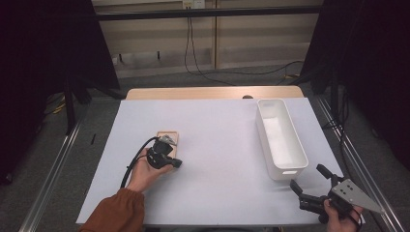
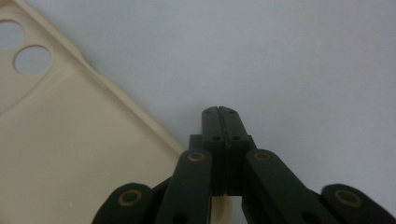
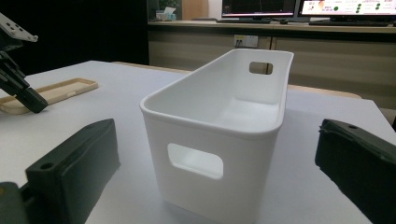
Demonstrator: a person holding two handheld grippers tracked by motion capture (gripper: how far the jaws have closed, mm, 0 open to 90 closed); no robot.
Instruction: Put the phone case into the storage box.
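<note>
A cream phone case [image 1: 169,140] lies flat on the worktop [image 1: 217,145], left of its middle and roughly midway between the far and near edges. The left tongs [image 1: 175,163] rest at the case's near end; in the left gripper view their jaws are pressed together, with nothing seen between them, and the tips point onto the bare sheet just beside the case's edge [image 2: 93,154], whose camera cut-outs show at the upper left. A white bin [image 1: 280,140] stands lengthwise near the worktop's right edge, empty inside, with a handle slot in each short end. The right tongs [image 1: 309,179] sit at the near right corner, just short of the bin's near end, and their jaws stand wide apart with the bin [image 3: 215,135] framed between them.
</note>
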